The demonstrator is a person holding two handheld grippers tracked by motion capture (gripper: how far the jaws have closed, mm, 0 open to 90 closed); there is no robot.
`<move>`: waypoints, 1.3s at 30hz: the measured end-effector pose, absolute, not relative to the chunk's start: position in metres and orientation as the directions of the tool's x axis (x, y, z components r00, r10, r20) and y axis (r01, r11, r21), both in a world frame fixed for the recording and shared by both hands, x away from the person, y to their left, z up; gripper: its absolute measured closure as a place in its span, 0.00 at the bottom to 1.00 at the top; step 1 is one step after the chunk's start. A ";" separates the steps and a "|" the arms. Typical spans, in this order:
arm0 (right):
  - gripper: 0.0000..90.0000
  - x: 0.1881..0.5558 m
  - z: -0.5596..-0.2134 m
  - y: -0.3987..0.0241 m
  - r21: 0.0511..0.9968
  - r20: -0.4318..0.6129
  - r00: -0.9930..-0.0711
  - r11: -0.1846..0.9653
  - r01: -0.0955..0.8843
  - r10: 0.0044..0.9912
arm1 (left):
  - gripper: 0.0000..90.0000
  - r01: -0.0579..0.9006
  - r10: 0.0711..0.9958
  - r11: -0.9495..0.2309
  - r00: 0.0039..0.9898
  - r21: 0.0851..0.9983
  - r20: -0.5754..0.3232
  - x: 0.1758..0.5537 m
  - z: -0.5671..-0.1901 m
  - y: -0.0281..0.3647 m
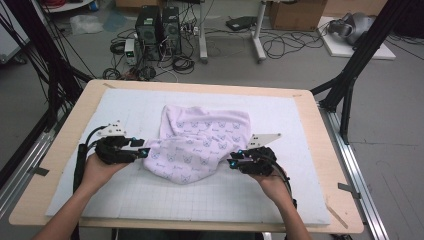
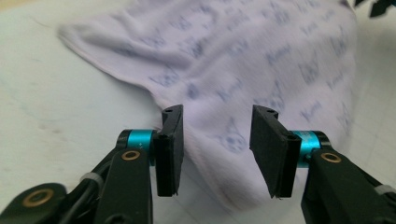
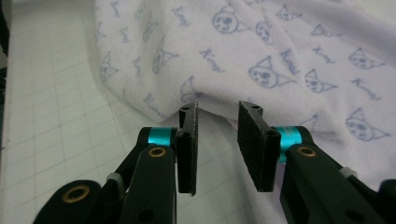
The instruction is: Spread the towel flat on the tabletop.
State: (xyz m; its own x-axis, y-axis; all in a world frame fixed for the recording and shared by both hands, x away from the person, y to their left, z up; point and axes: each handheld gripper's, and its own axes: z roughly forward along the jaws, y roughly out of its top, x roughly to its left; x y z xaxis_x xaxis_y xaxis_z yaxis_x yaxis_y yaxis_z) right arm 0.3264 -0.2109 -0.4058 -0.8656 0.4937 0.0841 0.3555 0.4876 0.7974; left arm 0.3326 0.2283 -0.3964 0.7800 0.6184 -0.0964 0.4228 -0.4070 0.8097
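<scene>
**Cloth lies between two parted grippers**

The left gripper [image 1: 142, 152] sits at the cloth's [image 1: 200, 142] left edge, jaws apart, pads pressing nothing; in the left gripper view the cloth edge runs into the gap between them. The cloth rests bunched on the white mat [image 1: 125, 195], its long axis running across the table from one gripper to the other, so each hand is equally near its own end. The right gripper [image 1: 232, 162] meets the cloth's right lower edge, jaws also apart, a fold lying just ahead of the gap.
</scene>
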 end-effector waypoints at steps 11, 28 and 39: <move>0.71 0.348 -0.431 -0.182 0.754 0.087 -0.855 0.527 0.392 0.511 | 0.65 0.426 0.564 -0.533 0.823 0.731 -0.068 0.337 -0.438 0.183; 0.97 0.335 -0.404 -0.192 0.794 0.071 -0.877 0.505 0.338 0.476 | 0.98 0.366 0.572 -0.492 0.820 0.790 -0.023 0.320 -0.400 0.202; 0.97 0.325 -0.347 -0.206 0.819 0.010 -0.898 0.512 0.260 0.441 | 0.98 0.300 0.572 -0.474 0.819 0.828 0.030 0.320 -0.350 0.204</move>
